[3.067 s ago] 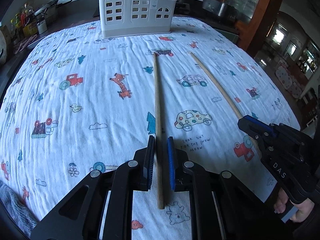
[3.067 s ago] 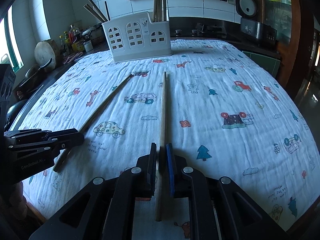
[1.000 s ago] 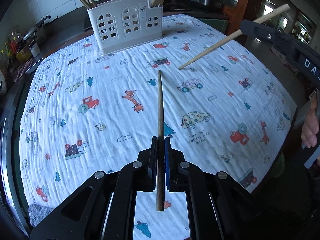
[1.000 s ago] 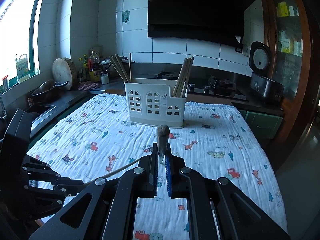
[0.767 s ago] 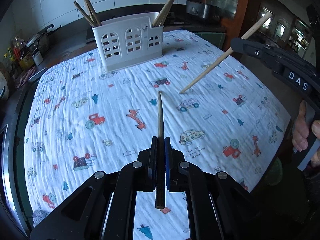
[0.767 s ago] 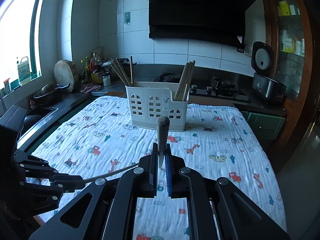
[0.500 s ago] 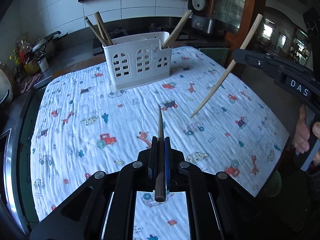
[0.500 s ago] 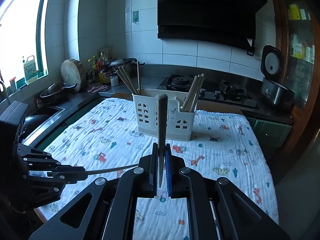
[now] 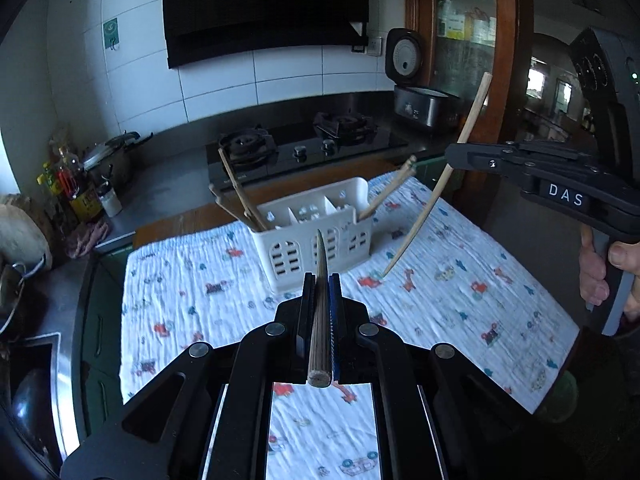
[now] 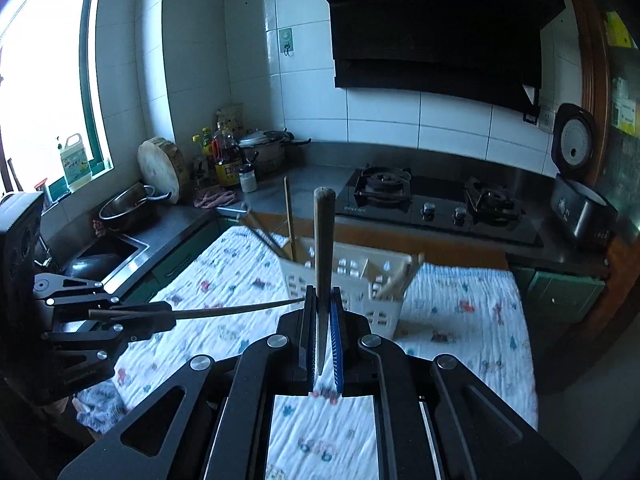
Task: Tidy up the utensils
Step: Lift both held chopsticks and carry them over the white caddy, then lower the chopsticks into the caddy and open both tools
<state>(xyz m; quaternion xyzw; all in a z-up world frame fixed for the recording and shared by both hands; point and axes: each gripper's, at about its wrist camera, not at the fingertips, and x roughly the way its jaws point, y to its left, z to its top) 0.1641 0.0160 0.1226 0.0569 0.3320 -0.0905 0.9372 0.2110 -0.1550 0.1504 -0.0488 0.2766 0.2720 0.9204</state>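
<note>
Two tongs each grip a chopstick in open air above the caddy.

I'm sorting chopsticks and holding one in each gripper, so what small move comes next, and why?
Probably carry the right gripper forward over the white slotted plastic holder. Its wooden chopstick is clamped, tilted steeply, thin tip down, beside the holder. The left gripper holds its dark chopstick nearly level.
</note>
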